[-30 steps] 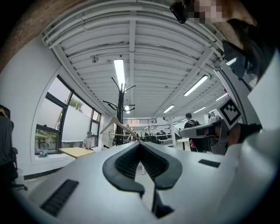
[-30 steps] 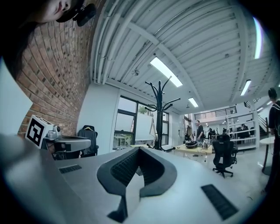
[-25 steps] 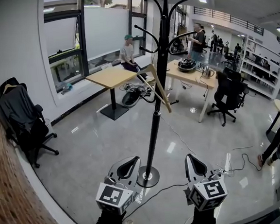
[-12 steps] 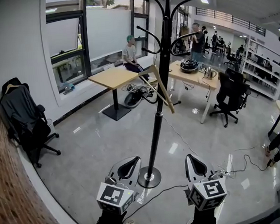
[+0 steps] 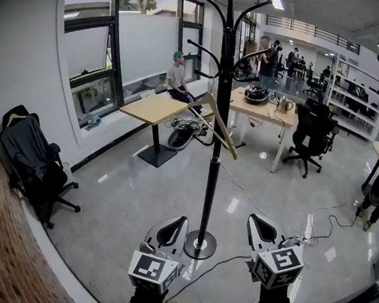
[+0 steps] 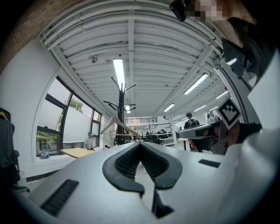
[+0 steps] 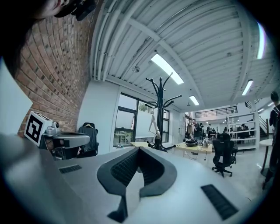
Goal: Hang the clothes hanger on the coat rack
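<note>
A black coat rack (image 5: 217, 125) stands on the grey floor ahead of me, its round base (image 5: 199, 244) between my two grippers. A wooden clothes hanger (image 5: 218, 126) hangs tilted from one of its lower hooks. The left gripper (image 5: 173, 223) is low at the left of the base, shut and holding nothing. The right gripper (image 5: 257, 221) is low at the right of the base, also shut on nothing. The left gripper view shows the rack (image 6: 121, 113) and hanger (image 6: 116, 124) beyond the closed gripper (image 6: 140, 143). In the right gripper view the rack (image 7: 161, 113) and hanger (image 7: 154, 124) stand past the closed gripper (image 7: 139, 148).
An office chair with a dark jacket (image 5: 29, 161) stands at the left near a brick wall (image 5: 9, 275). A wooden table (image 5: 156, 107), a white desk (image 5: 265, 108) and a black chair (image 5: 309, 130) are behind the rack. Cables (image 5: 315, 225) lie on the floor. A person sits by the window (image 5: 179, 76).
Both grippers sit slightly lower in the head view and the view has shifted a little. The hanger stays on its hook; both grippers remain shut.
</note>
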{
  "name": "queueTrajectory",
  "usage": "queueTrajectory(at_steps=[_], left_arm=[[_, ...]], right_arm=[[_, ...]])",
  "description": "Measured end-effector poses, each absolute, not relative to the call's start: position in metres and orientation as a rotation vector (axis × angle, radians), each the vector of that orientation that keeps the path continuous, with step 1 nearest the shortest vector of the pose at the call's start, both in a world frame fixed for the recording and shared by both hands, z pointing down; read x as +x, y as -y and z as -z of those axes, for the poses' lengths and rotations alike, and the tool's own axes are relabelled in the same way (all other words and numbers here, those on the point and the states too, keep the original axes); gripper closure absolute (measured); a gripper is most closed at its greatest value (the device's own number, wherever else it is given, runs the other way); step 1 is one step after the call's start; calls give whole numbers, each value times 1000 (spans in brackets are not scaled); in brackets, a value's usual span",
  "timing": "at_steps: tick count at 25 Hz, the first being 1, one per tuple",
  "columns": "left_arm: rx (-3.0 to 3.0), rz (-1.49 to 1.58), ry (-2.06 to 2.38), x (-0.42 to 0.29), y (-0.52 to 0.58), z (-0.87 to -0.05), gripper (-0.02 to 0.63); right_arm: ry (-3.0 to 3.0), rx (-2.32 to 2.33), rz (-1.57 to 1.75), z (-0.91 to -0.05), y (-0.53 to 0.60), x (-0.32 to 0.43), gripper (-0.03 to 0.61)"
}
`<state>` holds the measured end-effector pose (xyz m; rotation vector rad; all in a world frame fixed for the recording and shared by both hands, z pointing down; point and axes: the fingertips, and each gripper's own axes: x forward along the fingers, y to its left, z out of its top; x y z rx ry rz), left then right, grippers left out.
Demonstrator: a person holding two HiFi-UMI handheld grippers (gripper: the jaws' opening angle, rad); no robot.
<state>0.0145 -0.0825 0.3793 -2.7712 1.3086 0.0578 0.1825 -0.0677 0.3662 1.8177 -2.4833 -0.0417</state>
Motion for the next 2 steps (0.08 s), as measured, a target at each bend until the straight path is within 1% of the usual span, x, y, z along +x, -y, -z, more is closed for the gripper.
queueTrajectory(at_steps=[2], left_arm=[[-2772, -53, -1312, 13, 82, -380, 606]], right_arm=[[2481, 1813, 37, -368, 68, 181, 569]])
